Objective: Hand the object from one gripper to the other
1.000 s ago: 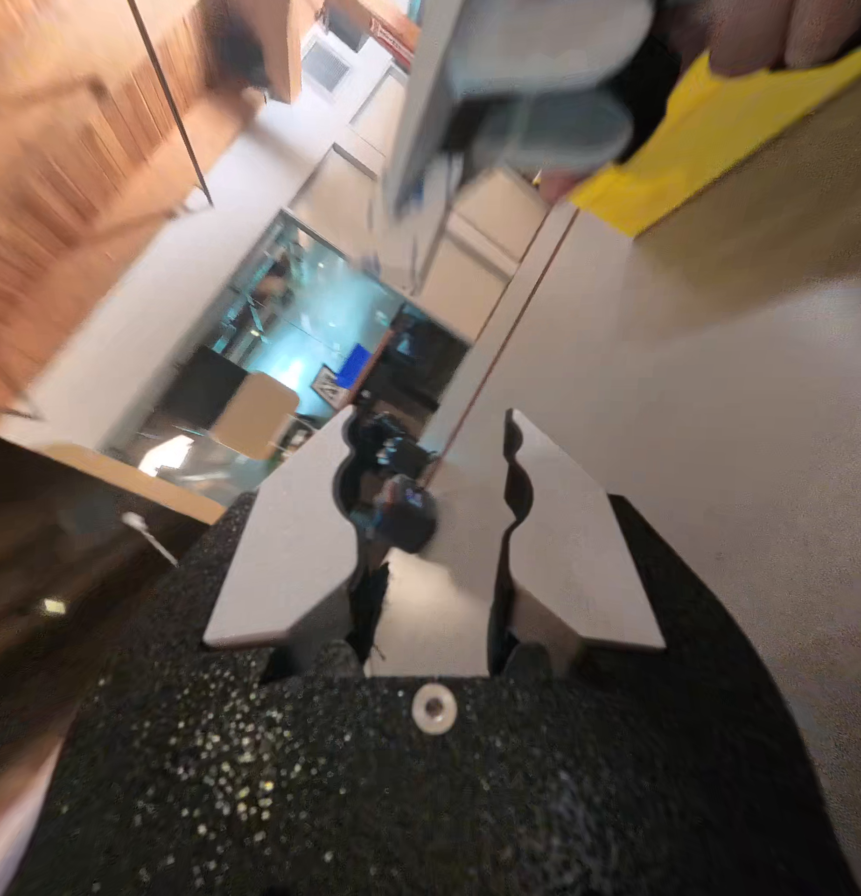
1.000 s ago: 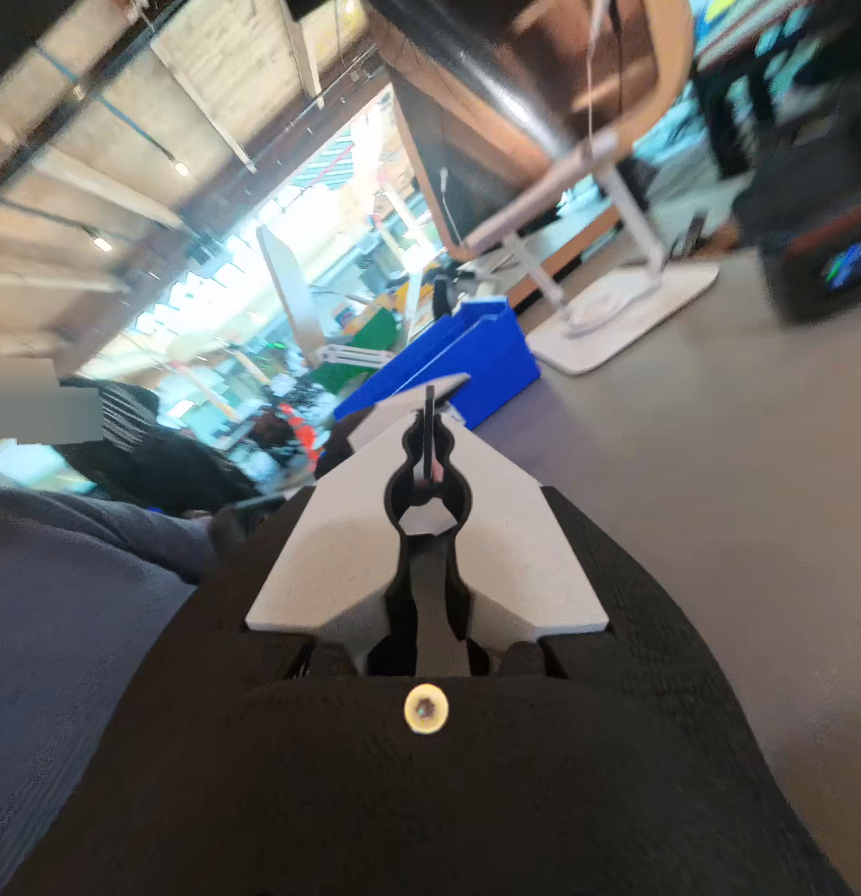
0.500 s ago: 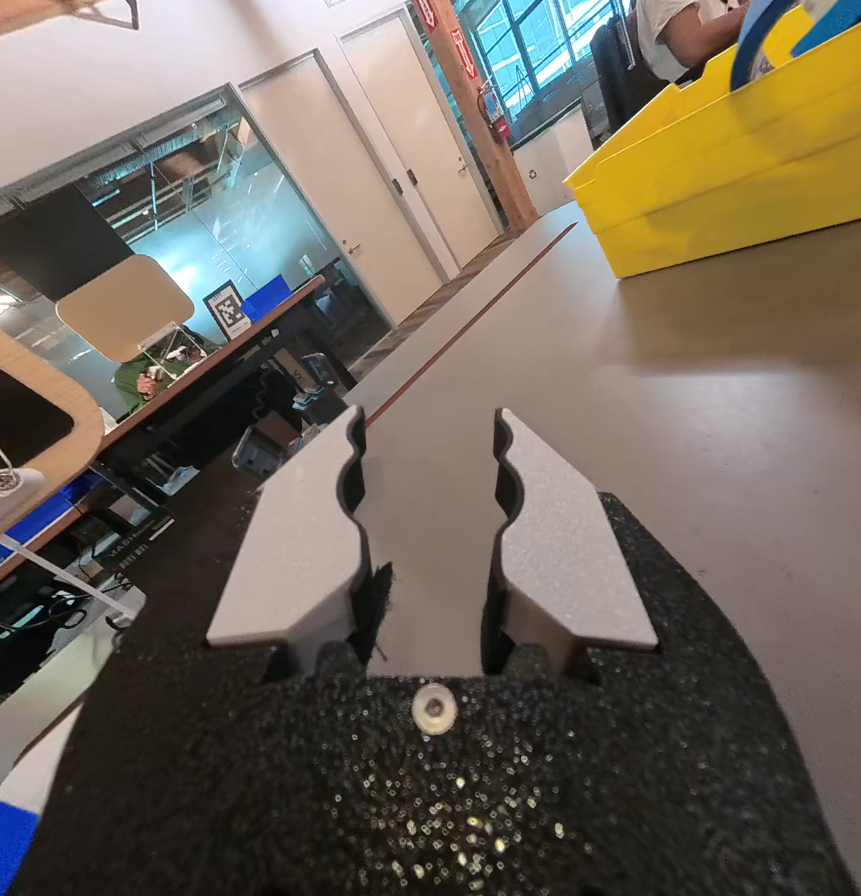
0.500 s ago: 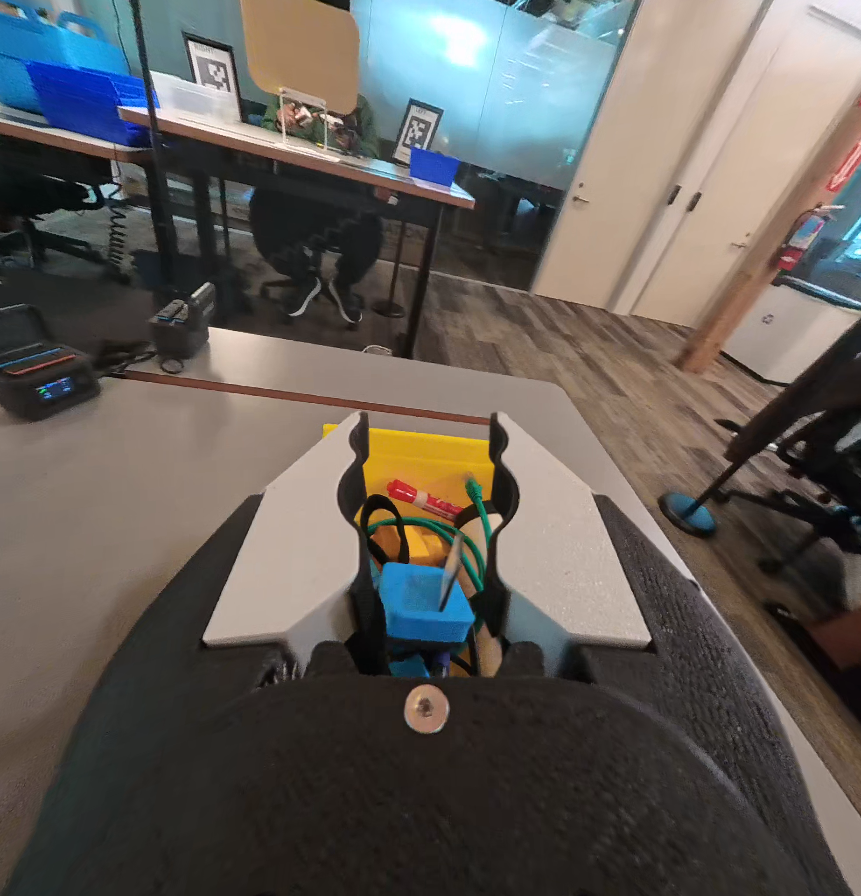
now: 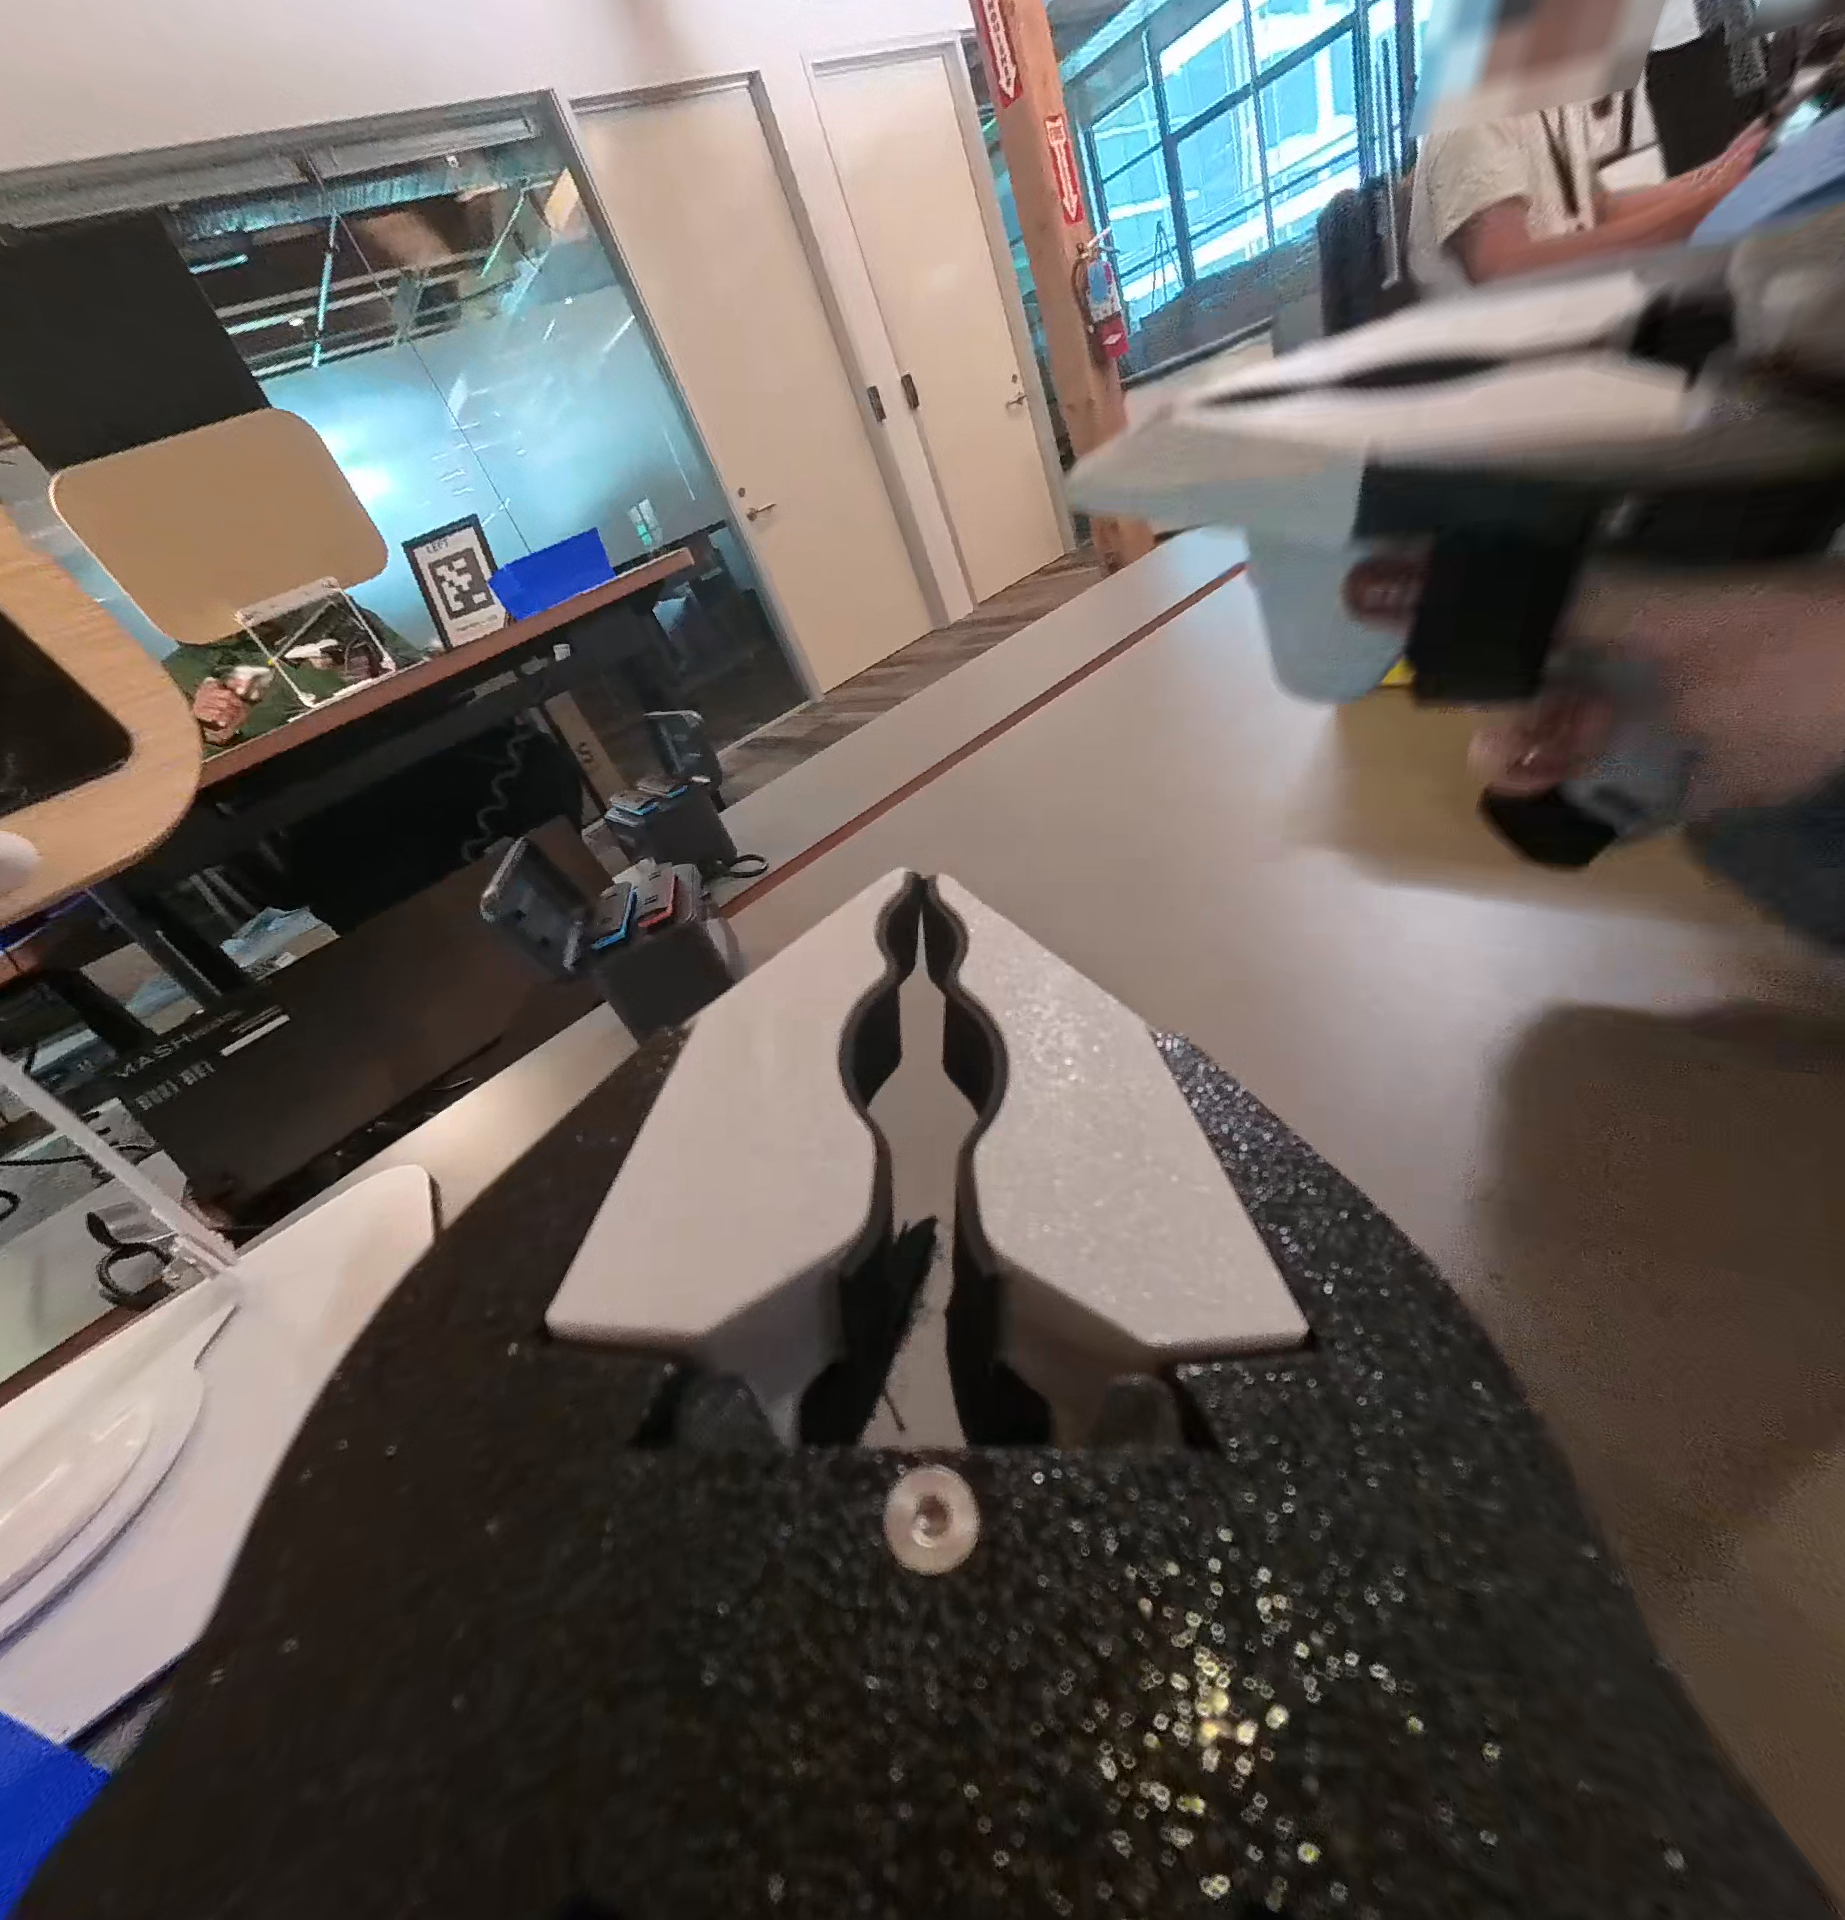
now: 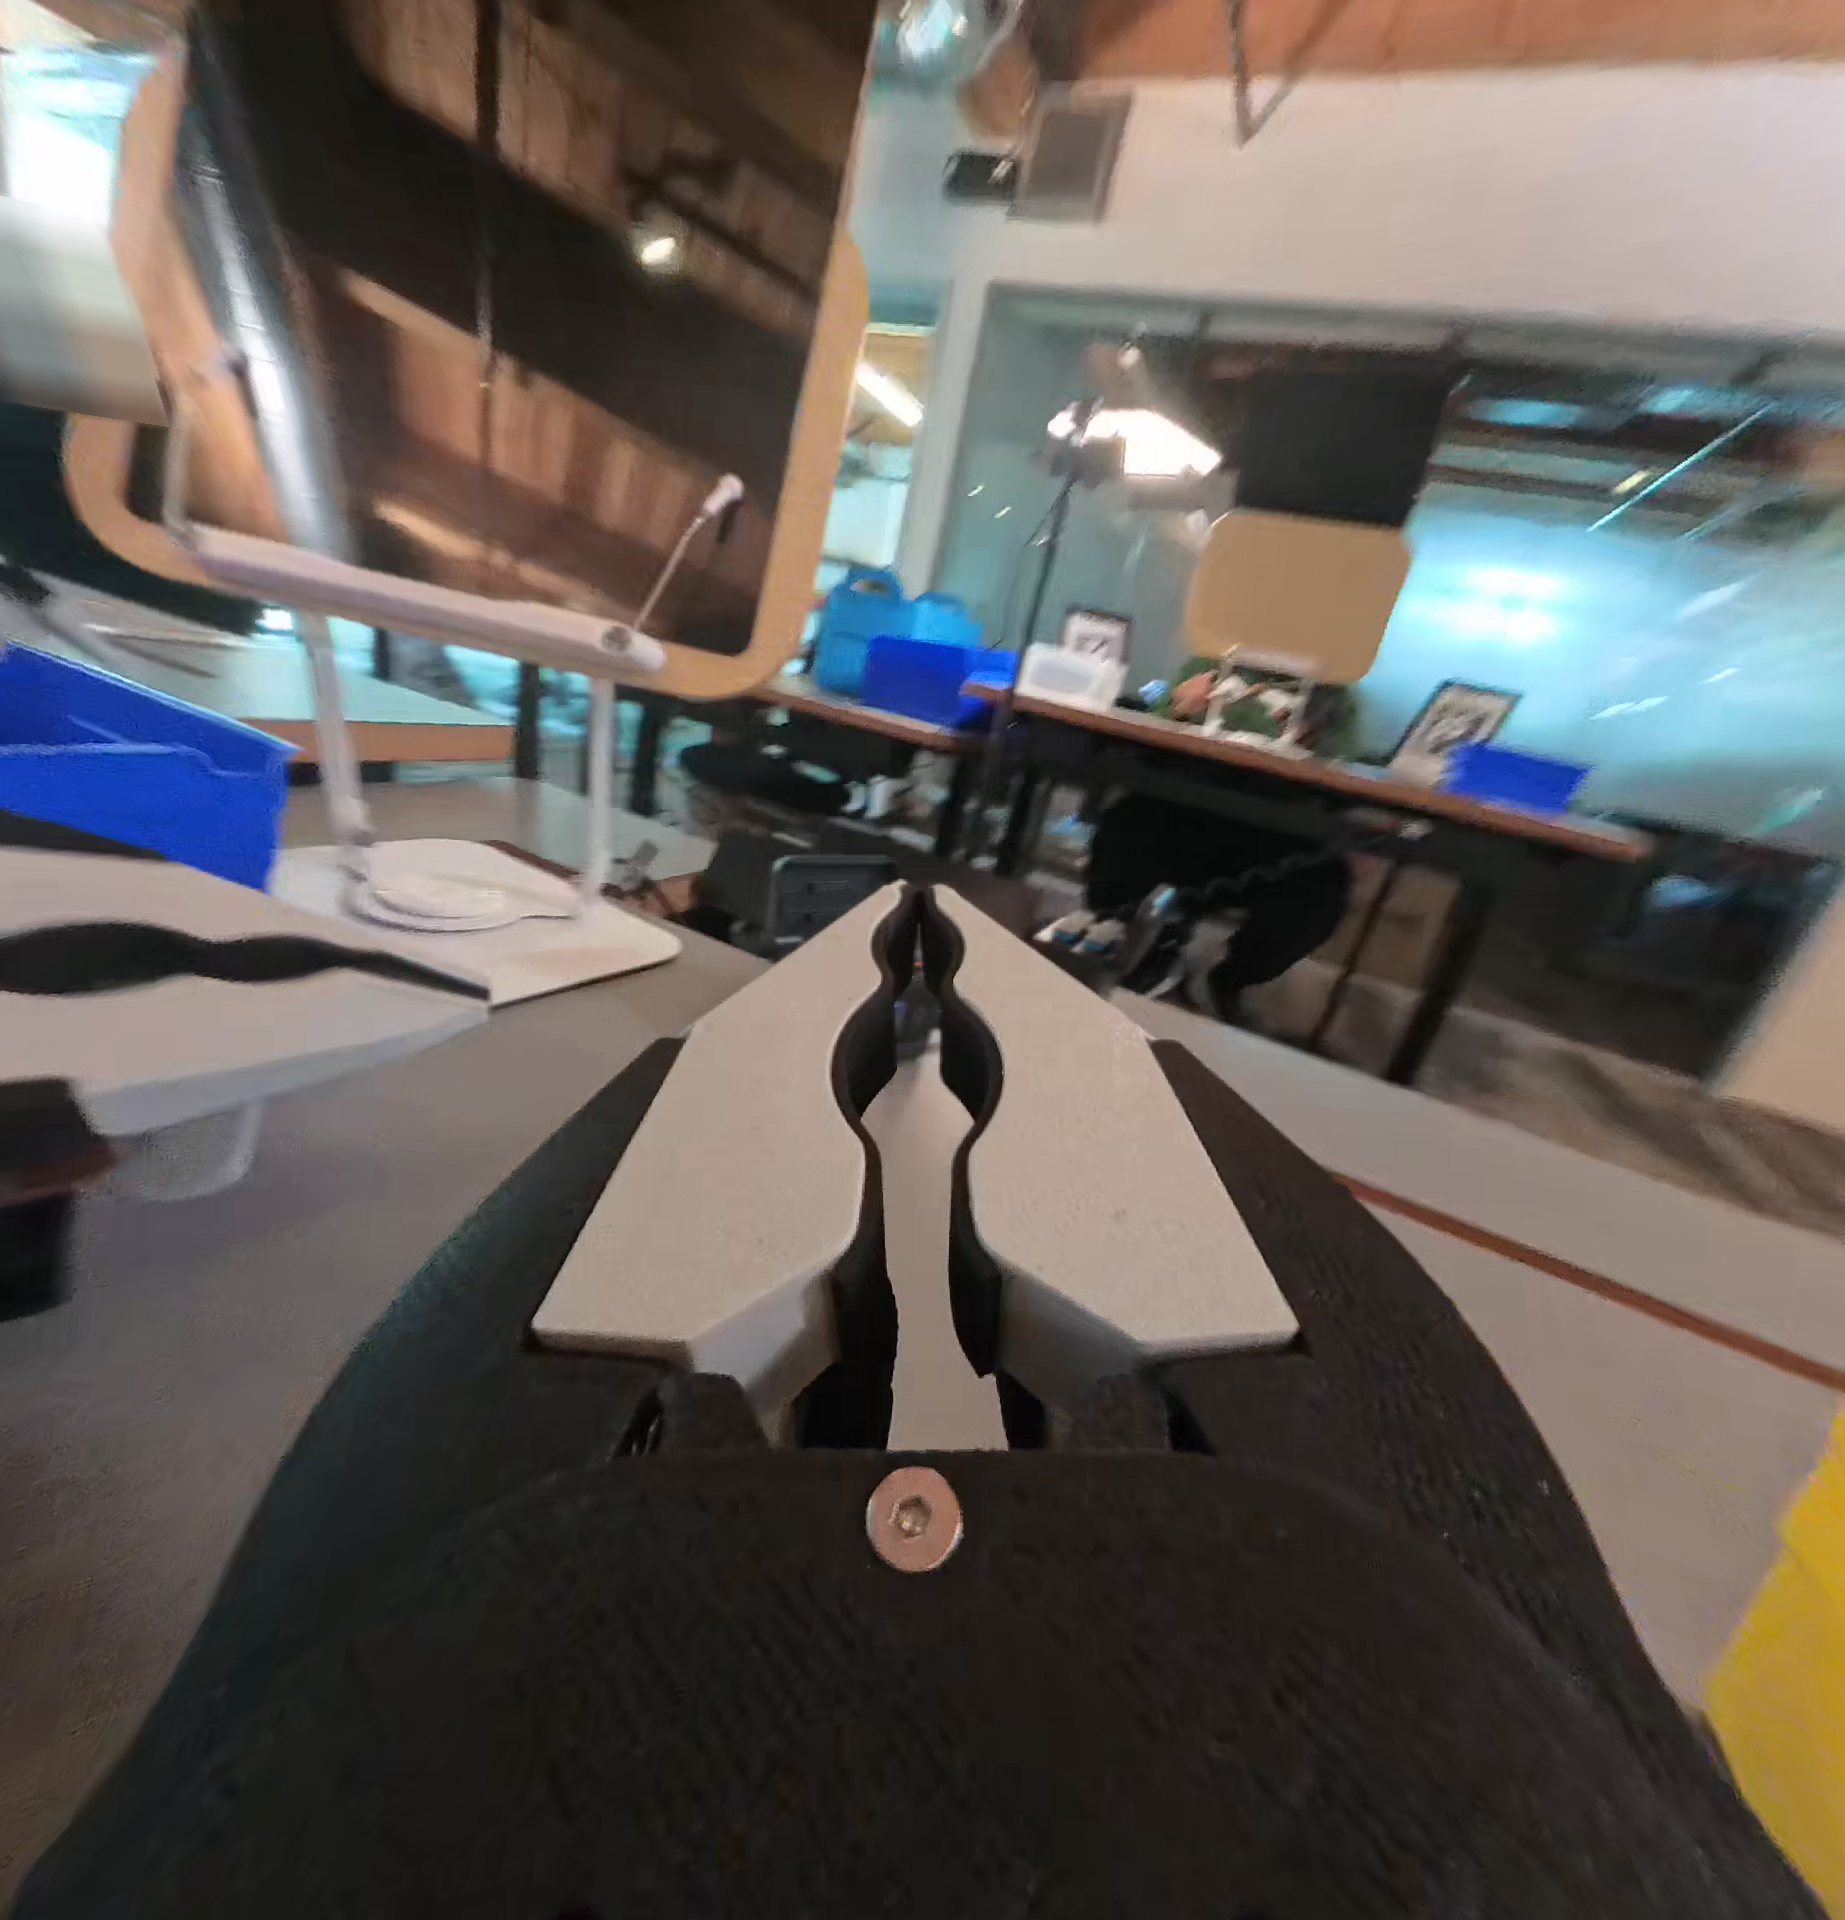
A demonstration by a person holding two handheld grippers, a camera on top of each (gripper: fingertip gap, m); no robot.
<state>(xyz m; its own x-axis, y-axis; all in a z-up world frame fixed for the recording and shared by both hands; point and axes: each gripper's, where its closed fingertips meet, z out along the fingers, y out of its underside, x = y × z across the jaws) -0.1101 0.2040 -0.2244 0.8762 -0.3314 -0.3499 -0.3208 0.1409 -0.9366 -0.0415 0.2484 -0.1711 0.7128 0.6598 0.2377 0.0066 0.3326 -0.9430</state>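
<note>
Tabletop [image 5: 1157, 810]; both tools closed, empty.

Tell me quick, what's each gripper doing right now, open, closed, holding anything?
Left gripper: closed, tips together, nothing visible between the fingers.
Right gripper: closed, tips together, nothing visible in its grasp either.

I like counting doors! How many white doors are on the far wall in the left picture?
2. One white door is beside the glass wall, the other stands just right of it, next to the wooden post. More may be hidden.
</note>
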